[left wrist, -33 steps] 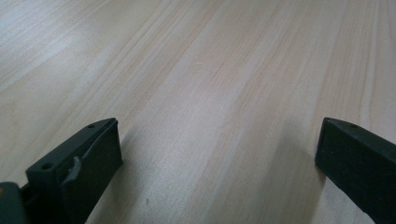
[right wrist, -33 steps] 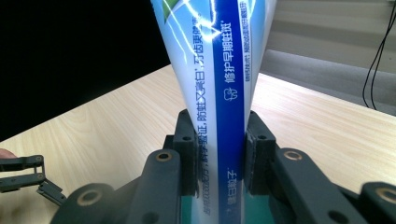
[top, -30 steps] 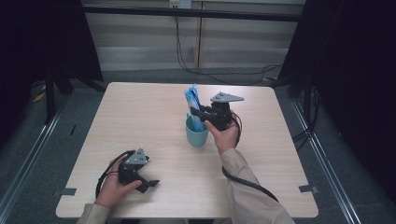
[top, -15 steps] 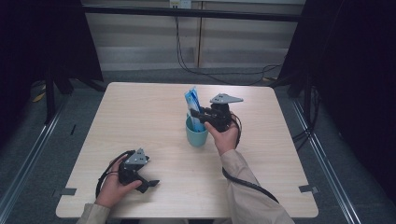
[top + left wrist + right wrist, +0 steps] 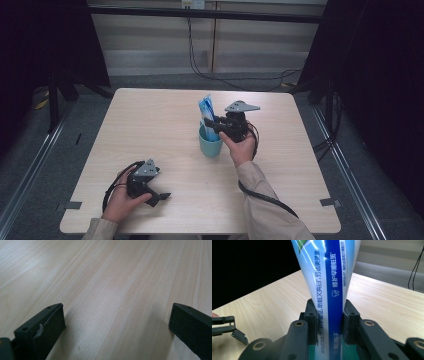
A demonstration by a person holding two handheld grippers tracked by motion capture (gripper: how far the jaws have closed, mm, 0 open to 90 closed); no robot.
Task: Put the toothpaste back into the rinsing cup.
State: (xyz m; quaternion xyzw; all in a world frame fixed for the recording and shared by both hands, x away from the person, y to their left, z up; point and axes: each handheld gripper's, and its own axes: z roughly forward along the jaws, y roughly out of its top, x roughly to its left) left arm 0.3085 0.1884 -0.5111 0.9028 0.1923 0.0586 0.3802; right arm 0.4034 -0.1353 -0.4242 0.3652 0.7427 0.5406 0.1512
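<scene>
Your right hand-held gripper (image 5: 212, 123) is clenched on the blue-and-white toothpaste tube (image 5: 206, 112), both pads pressing its lower body. The tube stands near upright between the jaws, its bottom end inside the teal cup (image 5: 210, 143) directly beneath that hand-held gripper, its top rising above it. Your left hand-held gripper (image 5: 117, 322) is released, jaws wide apart over bare bench (image 5: 150, 125), well apart from cup and tube.
</scene>
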